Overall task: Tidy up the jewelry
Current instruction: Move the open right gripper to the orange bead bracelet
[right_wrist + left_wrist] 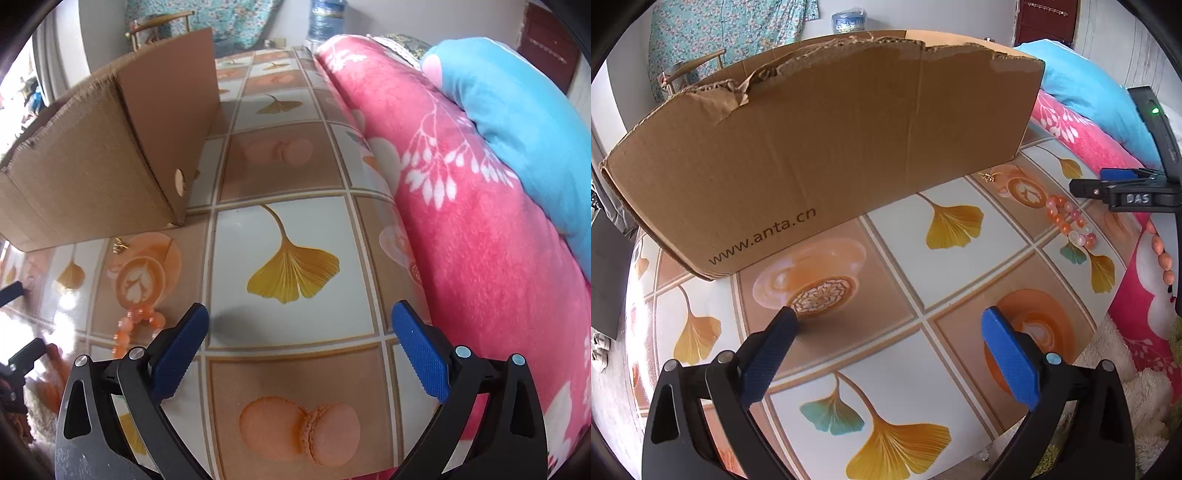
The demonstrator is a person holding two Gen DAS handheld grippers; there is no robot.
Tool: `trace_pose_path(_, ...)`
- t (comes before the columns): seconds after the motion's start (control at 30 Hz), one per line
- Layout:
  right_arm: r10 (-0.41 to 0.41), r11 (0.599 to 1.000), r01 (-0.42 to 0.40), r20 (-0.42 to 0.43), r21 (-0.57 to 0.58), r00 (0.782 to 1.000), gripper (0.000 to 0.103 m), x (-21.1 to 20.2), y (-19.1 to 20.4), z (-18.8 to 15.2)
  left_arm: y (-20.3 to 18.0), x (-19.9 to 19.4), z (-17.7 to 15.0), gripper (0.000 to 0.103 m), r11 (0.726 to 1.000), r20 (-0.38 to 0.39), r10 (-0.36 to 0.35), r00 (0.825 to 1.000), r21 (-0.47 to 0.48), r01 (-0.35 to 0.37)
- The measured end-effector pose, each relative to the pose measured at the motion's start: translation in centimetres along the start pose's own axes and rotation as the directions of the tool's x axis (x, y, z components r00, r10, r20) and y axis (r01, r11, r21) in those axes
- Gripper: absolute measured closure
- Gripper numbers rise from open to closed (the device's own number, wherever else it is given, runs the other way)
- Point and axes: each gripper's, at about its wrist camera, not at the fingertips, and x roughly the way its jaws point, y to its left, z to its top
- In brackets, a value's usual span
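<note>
My left gripper (888, 332) and right gripper (300, 328) both gape wide, grasping nothing, above the leaf-printed tablecloth (960, 258). The orange-and-white bead bracelet (1067, 221) lies near the torn brown cardboard box (827, 147); only my right view shows the box's round side hole (180, 183).

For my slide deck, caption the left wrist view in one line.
Open left gripper above the patterned tablecloth, facing a torn brown cardboard box, orange-and-pink bead bracelet at right.
</note>
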Motion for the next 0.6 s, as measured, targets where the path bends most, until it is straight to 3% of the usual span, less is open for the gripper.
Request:
trace_pose_path(0.13,0.068,0.998,-0.067,0.068,-0.017,0.995,0.008,-1.8,0.3,-0.3,-0.1,0.0,-0.3,0.005,1.0,0.015,0.005,1.0,-0.005,-0.005)
trace_pose_path(0.37,0.182,0.976,-0.169,0.092,-0.133,0.979,0.008,-3.1,2.0,-1.4,-0.1,-0.3,-0.2,0.005,1.0,0.007,0.013,1.0,0.011,-0.013)
trace_pose_path(0.47,0.2,0.969,-0.183,0.094,-0.165,0.975,0.009,-3.0,2.5,-1.4,-1.6,-1.1,0.1,0.005,0.993,0.08,0.064,0.995,0.096,-0.072)
trace_pose_path(0.6,0.239,0.956,-0.215,0.103,-0.201,0.966,0.015,-2.9,3.2,-1.4,-4.2,-1.9,1.4,0.005,0.972,0.181,0.064,0.981,0.211,-0.102)
